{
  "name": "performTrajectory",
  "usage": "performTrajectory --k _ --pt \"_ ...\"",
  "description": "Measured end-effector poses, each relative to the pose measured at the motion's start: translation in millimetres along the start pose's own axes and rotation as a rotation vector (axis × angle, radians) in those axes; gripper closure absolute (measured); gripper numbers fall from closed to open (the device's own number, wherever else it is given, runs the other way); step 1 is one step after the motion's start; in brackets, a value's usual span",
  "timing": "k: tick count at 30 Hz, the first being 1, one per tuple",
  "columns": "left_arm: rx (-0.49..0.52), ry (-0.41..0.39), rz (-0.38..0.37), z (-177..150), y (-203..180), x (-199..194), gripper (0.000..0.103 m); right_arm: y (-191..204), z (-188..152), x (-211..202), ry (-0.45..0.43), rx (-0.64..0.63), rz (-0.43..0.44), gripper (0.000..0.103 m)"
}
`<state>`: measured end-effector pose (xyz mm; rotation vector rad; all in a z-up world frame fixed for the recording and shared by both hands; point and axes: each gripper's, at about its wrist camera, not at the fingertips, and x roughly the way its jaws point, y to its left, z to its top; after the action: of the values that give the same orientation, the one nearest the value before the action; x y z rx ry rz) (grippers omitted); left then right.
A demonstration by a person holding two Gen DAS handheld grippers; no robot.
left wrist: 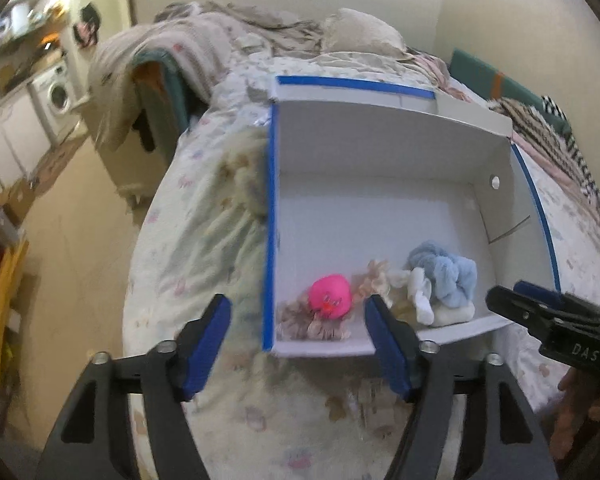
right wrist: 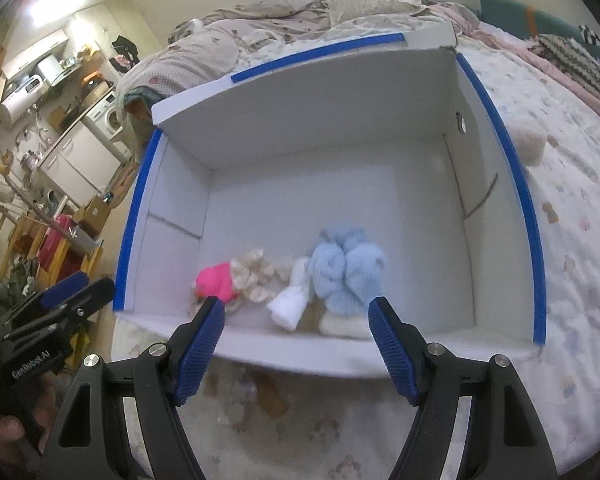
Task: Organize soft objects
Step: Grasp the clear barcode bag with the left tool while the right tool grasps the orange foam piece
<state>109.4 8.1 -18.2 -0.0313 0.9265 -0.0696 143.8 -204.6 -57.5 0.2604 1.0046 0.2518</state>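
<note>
We list: fluffy beige soft ball (right wrist: pixel 530 144) on bed, beyond white cardboard box's (right wrist: pixel 340 152) right wall; right tongs (right wrist: pixel 296 316) nearer, both tongs apart, empty.

This is a small home, one room serving as bedroom and kitchen. A bed (left wrist: pixel 204 216) with a printed cover fills most of it, with rumpled blankets (left wrist: pixel 236 36) and a pillow (left wrist: pixel 360 32) heaped at its far end. Beyond the bed's far left corner stand a washing machine (left wrist: pixel 58 92) and white cabinets (left wrist: pixel 12 136), with cluttered kitchen shelves (right wrist: pixel 40 76) above them.
</note>
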Motion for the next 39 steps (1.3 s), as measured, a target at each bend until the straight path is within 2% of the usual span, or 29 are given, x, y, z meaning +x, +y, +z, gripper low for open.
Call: performTrajectory --k 7,10,13,15,17,18,23,32,33,34,35,37,39 --pt "-0.028 0.014 0.021 -13 12 -7 0.034 10 -21 -16 -0.016 -0.006 0.0 0.024" --pt "-0.054 0.039 0.012 -19 19 -5 0.033 17 -27 -19 -0.013 -0.014 0.056 0.024" --pt "-0.067 0.067 0.006 -24 22 -1 0.033 24 -35 -3 0.077 -0.05 0.069 0.024" --pt "-0.061 0.081 0.019 -28 23 2 0.033 27 -42 16 0.152 -0.078 0.009 0.03" --pt "-0.055 0.107 0.017 -32 23 8 0.033 27 -47 35 0.225 -0.095 -0.032 0.053" --pt "-0.052 0.122 0.015 -34 24 11 0.033 27 -49 43 0.259 -0.102 -0.046 0.056" --pt "-0.076 0.18 -0.007 -37 25 24 0.033 31 -61 82 0.388 -0.159 -0.091 0.056" --pt "-0.057 0.212 -0.01 -38 16 35 0.033 50 -69 105 0.447 -0.224 -0.042 0.056" --pt "-0.056 0.216 -0.009 -38 15 37 0.033 51 -70 106 0.451 -0.234 -0.048 0.06" --pt "-0.054 0.221 -0.007 -38 14 39 0.033 53 -70 107 0.451 -0.247 -0.054 0.076" --pt "-0.051 0.228 -0.004 -39 13 41 0.033 54 -71 107 0.451 -0.263 -0.065 0.088" --pt "-0.051 0.249 -0.008 -40 9 47 0.033 55 -70 104 0.444 -0.265 -0.053 0.095" --pt "-0.055 0.272 -0.02 -42 6 54 0.033 53 -68 97 0.423 -0.258 -0.041 0.096"
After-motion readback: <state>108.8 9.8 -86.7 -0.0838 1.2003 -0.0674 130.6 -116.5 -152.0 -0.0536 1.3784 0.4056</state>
